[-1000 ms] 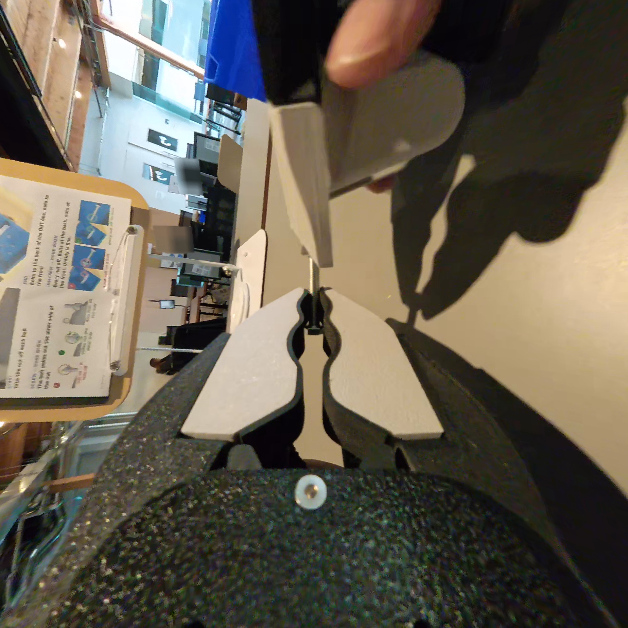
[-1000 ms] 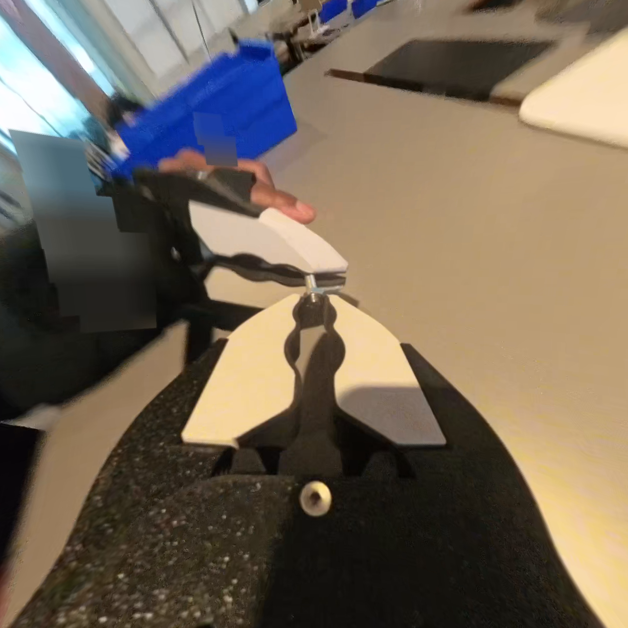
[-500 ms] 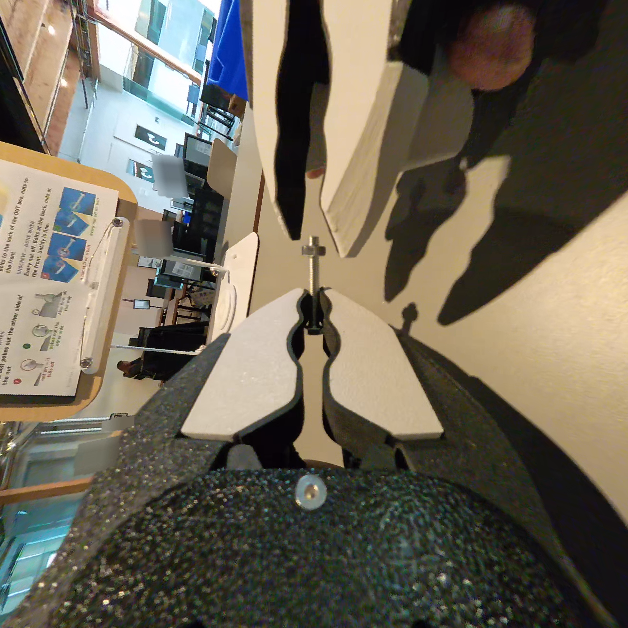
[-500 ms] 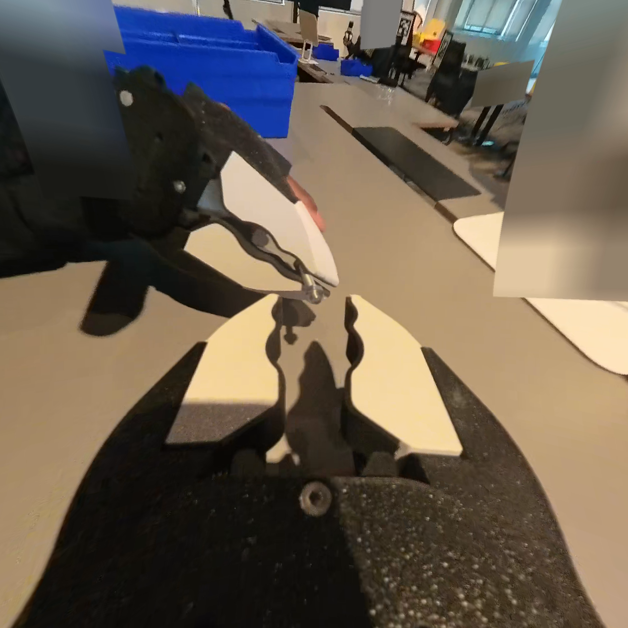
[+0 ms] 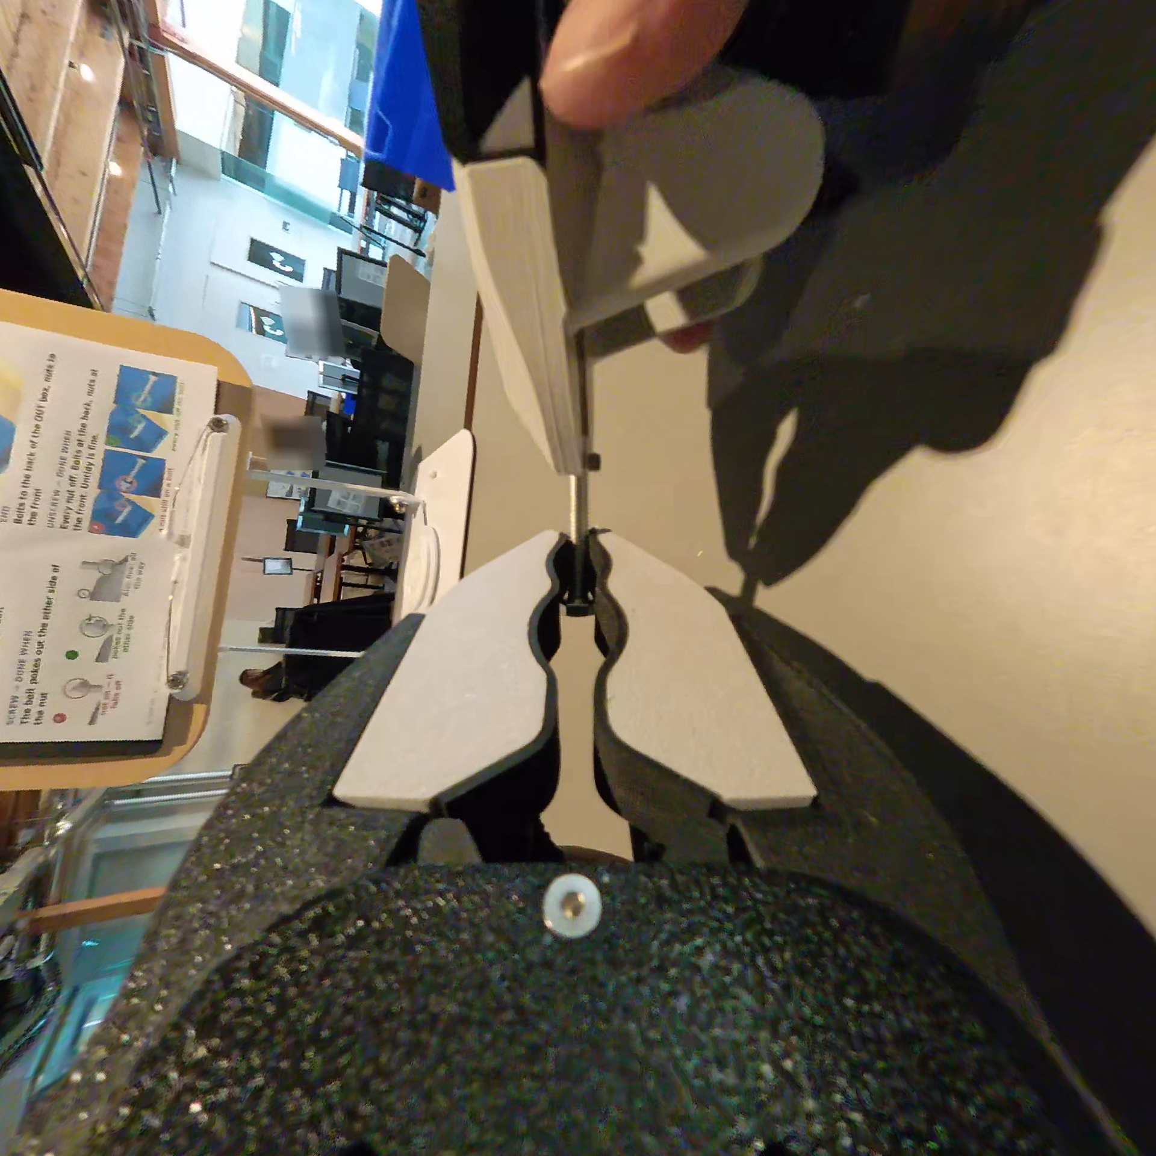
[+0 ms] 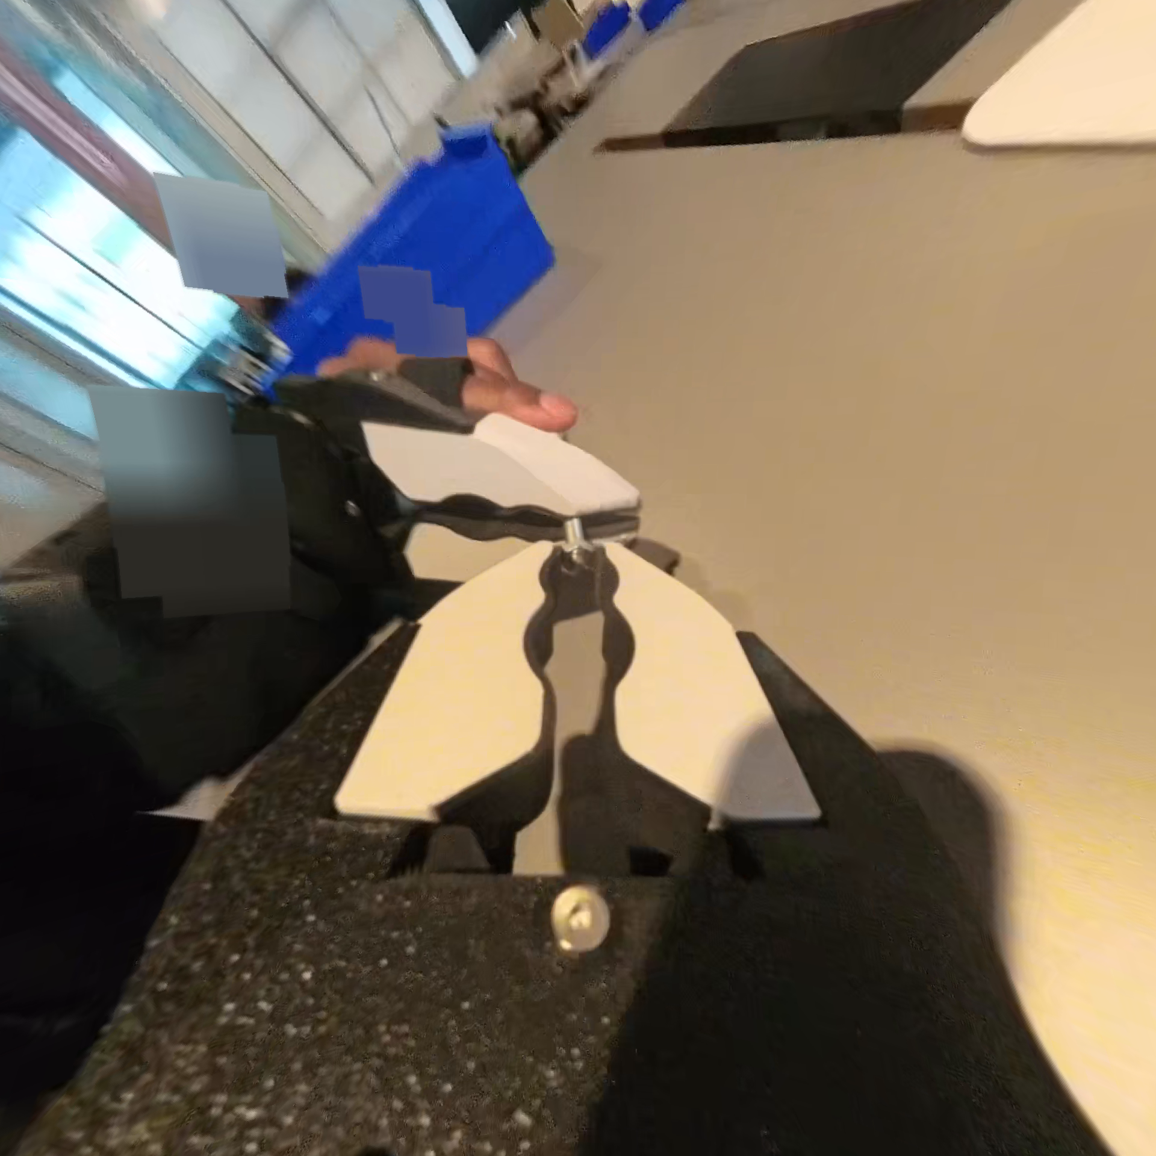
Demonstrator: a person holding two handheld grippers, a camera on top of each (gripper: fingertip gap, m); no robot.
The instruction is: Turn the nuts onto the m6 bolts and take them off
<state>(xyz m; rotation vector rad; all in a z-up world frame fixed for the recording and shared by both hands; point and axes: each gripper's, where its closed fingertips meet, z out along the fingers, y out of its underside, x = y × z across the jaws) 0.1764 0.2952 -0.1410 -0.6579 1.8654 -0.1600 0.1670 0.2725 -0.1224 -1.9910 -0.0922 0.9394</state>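
My left gripper (image 5: 578, 550) is shut on the head end of a thin steel M6 bolt (image 5: 578, 507), which sticks out forward past the fingertips. My right gripper (image 6: 578, 553) is shut on the nut (image 6: 575, 550) at the bolt's far end. In the left wrist view the right gripper (image 5: 572, 460) comes down from above, and only a dark corner of the nut (image 5: 593, 463) shows beside its fingertips. In the right wrist view the left gripper (image 6: 603, 519) lies sideways across the top, with the short bolt (image 6: 571, 530) between the two grippers. Both are held above the beige table (image 6: 876, 438).
A blue bin (image 6: 450, 238) stands at the back of the table, also in the left wrist view (image 5: 406, 125). An instruction sheet on a wooden board (image 5: 106, 544) is at the left. A white board (image 6: 1063, 81) and a dark mat (image 6: 782, 106) lie at the far side. A person's hand (image 6: 519, 394) holds the left gripper. My two grippers' fingertips are within a few centimetres of each other.
Half a second ago my right gripper was open and off the bolt, leaving the nut on its tip. It has turned back and shut on the nut again. The left gripper kept its hold.
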